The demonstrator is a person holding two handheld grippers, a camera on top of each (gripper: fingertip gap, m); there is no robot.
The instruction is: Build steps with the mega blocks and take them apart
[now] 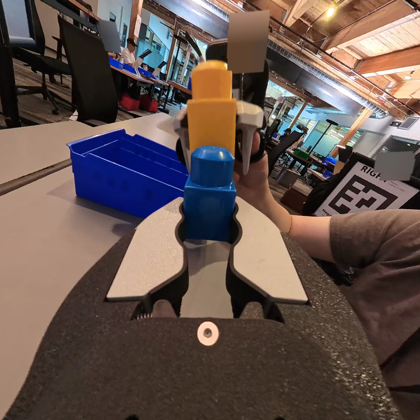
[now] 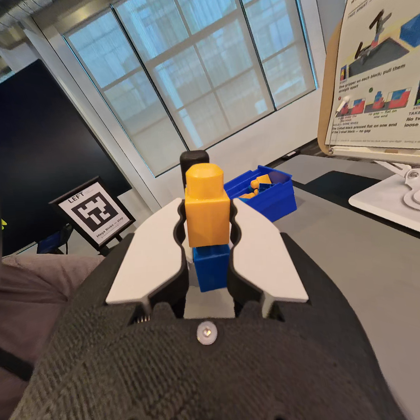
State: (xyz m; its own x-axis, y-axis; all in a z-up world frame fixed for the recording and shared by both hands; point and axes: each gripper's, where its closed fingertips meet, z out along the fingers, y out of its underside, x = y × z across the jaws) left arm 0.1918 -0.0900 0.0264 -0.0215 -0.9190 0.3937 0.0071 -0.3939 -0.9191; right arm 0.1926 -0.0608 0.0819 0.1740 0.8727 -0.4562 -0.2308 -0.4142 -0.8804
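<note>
Left wrist view shows the left gripper (image 1: 209, 218) clenched on the blue block (image 1: 209, 216), while the right gripper (image 2: 208, 225) clamps the yellow block (image 2: 206, 220); both are held in the air above the counter (image 1: 45, 227), yellow ahead of blue along one axis, so any separation pulls straight along it

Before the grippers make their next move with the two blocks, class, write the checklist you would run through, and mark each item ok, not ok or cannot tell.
1. Left gripper shut on the blue block: ok.
2. Right gripper shut on the yellow block: ok.
3. Blocks lined up end to end, yellow stud pointing away from the blue: ok.
4. Blocks joined or already parted: cannot tell.
5. Both blocks held clear of the table: ok.
6. Blue bin within view for dropping blocks: ok.
</note>
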